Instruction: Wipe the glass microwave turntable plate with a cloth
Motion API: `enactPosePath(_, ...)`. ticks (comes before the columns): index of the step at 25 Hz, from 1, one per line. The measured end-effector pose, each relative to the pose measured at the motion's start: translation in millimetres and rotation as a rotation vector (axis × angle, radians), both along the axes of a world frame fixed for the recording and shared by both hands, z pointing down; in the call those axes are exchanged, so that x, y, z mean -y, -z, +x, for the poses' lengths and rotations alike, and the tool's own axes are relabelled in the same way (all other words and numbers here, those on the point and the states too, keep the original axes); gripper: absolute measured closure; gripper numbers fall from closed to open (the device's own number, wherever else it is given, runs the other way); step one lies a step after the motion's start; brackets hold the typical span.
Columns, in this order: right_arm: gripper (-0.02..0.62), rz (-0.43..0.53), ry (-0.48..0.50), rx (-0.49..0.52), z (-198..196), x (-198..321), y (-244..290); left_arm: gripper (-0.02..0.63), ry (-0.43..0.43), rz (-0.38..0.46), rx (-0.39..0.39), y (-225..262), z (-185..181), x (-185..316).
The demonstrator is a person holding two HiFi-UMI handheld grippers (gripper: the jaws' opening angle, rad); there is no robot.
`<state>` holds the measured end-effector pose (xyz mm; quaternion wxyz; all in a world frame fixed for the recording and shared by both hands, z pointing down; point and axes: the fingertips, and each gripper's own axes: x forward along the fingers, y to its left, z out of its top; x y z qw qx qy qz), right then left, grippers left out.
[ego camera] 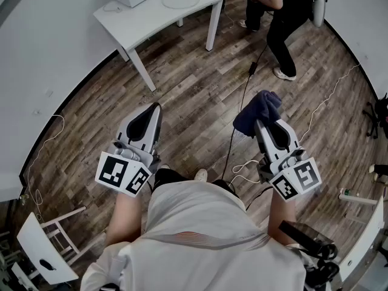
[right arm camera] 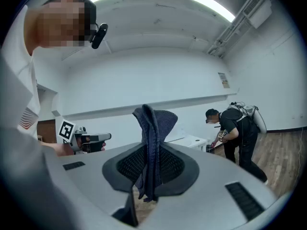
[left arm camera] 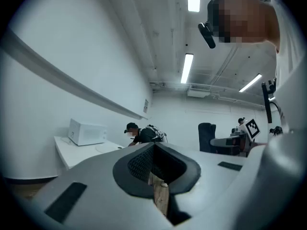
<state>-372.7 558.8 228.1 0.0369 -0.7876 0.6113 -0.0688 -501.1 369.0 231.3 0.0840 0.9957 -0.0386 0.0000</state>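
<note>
Both claws hang far from the glass plate (ego camera: 180, 0) on the far desk (ego camera: 145, 18): right claw (ego camera: 262, 125) clamped on the cloth (ego camera: 257, 109), left claw (ego camera: 155, 109) together, empty. Walk close first, keeping the cloth pinched.

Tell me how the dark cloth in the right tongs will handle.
Probably floppy: the cloth folds and droops over the shut right tongs. Likely light, since a pinch alone holds it up. Its loose bunch may shift when pushed.
</note>
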Motion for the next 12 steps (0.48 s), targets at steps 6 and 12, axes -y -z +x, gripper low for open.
enactPosePath(6,0.532,-0.001,-0.002,0.022,37,-7,-10,0.596,-0.006,0.003,0.012,-6,38,-6)
enactPosePath(12,0.532,-0.019,0.004,0.025,80,19,-21,0.596,-0.015,-0.003,0.025,-21,82,13)
